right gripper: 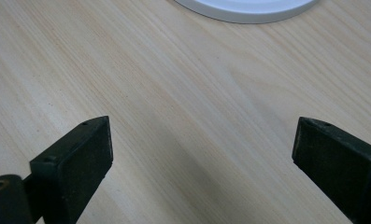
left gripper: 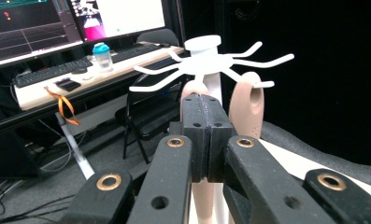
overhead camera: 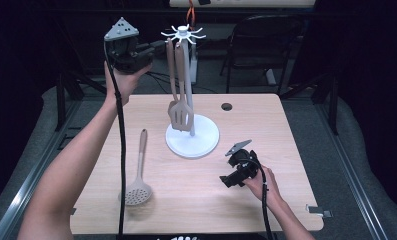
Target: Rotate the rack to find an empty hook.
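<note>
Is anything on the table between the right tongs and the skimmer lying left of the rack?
Nothing visible does. Bare table lies between the open right tongs and the skimmer. The rack's white base sits farther back, off that line.

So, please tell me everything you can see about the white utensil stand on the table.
The white utensil stand looks like smooth plastic. It has a round flat base on the wooden table, an upright thin pole, and a top crown of curved hooks spreading outward. It stands upright near the table's middle. Two beige utensils hang from it: a slotted spatula and one more behind it. The left tongs, shut, are at the handle of one of them, just below the hooks.
</note>
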`<state>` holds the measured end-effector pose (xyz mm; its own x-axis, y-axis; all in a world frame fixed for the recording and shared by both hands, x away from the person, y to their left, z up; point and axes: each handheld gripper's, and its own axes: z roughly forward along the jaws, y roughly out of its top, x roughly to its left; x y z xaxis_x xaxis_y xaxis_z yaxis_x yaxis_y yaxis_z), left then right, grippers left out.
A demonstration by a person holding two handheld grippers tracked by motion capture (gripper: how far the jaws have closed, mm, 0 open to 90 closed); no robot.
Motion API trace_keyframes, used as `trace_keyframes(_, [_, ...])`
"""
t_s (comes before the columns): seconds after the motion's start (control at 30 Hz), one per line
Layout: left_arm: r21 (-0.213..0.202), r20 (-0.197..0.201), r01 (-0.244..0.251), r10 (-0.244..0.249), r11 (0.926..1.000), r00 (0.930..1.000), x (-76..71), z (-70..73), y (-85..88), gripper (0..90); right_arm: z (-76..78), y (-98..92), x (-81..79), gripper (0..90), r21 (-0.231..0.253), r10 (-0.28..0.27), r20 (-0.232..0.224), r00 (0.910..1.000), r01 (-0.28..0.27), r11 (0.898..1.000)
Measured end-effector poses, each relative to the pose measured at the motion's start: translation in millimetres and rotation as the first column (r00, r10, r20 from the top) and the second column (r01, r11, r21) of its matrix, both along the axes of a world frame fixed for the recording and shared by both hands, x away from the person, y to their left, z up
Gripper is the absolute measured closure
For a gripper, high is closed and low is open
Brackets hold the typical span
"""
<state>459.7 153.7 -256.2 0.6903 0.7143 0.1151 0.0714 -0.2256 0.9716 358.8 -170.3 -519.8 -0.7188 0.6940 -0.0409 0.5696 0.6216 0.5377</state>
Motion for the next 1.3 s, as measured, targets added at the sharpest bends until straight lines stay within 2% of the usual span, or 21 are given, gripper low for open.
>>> trace_keyframes(0.07, [0.002,-0.002,-0.006,0.006,1.0,1.0,1.2,0.9,-0.1,90.0,0.0,0.1,0.0,4.9,-0.001,0.0,0.0,1.0,0.0,1.0])
trace_keyframes(0.13, [0.007,-0.004,-0.011,0.011,0.9999,0.9999,1.7,1.4,-0.1,90.0,1.7,-0.6,0.5,4.9,-0.023,0.012,-0.005,0.9999,-0.012,1.0])
trace_keyframes(0.23, [0.004,-0.005,-0.017,0.018,0.9998,0.9998,3.3,2.2,0.4,90.0,1.6,-0.6,0.5,4.9,-0.023,0.012,-0.005,0.9999,-0.012,1.0])
trace_keyframes(0.27, [0.007,-0.006,-0.02,0.02,0.9998,0.9998,3.8,2.8,0.7,90.0,-0.1,0.1,0.0,4.9,0.0,0.0,-0.001,1.0,0.0,1.0])
trace_keyframes(0.37, [0.007,-0.006,-0.025,0.025,0.9997,0.9997,5.1,3.8,1.1,90.0,-0.2,0.1,0.1,4.9,-0.004,0.002,-0.002,1.0,-0.002,1.0])
trace_keyframes(0.4, [0.008,-0.008,-0.027,0.027,0.9996,0.9996,5.6,3.9,1.3,90.0,0.9,-0.2,0.5,4.9,-0.019,0.01,-0.005,0.9999,-0.01,1.0])
trace_keyframes(0.7, [0.004,-0.014,-0.047,0.047,0.9989,0.9988,11.1,3.3,3.0,90.0,0.2,0.0,0.4,4.9,-0.017,0.01,0.005,0.9999,-0.01,1.0])
trace_keyframes(1.3, [0.013,-0.019,-0.062,0.062,0.998,0.9979,17.1,2.0,2.7,90.0,0.3,0.4,0.8,4.9,-0.027,0.02,-0.004,0.9998,-0.02,0.999])
